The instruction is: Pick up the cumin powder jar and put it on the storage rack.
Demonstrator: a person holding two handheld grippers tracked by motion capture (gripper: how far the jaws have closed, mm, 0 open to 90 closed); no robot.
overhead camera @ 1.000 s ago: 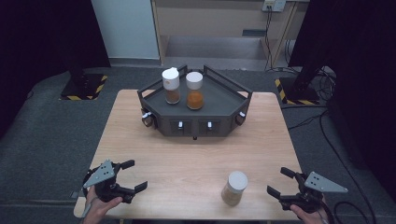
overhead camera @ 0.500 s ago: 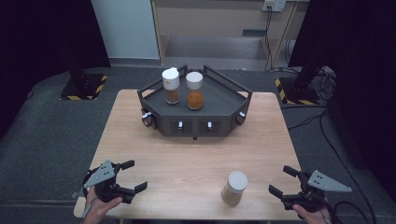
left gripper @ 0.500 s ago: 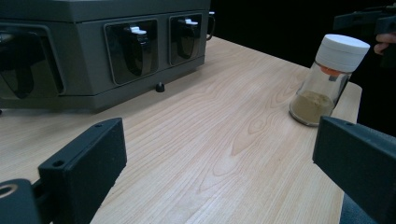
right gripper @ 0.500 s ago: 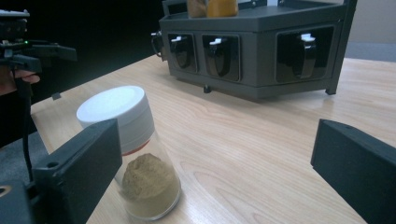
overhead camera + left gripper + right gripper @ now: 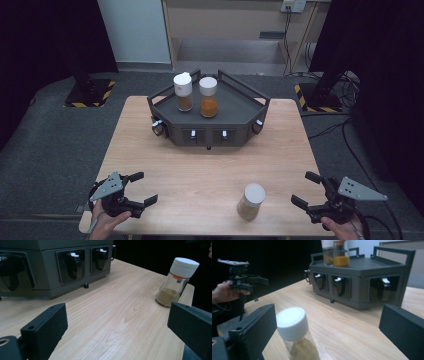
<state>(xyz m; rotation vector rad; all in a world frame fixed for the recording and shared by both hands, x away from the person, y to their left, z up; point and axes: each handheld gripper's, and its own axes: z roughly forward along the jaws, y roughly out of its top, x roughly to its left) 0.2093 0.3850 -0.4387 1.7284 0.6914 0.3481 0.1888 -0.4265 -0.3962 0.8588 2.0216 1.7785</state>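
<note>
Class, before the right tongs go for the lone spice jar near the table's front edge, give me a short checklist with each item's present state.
1. Right tongs open wide enough: ok, jaws spread, nothing between the pads.
2. Spice jar upright with its white lid on: ok.
3. Jar free of the tongs: ok, it stands apart on the table.
4. Left tongs out of the way: ok, open, at the far front corner.
5. Room on the rack beside the two jars already there: ok.
6. Lid screwed tight: cannot tell.
</note>
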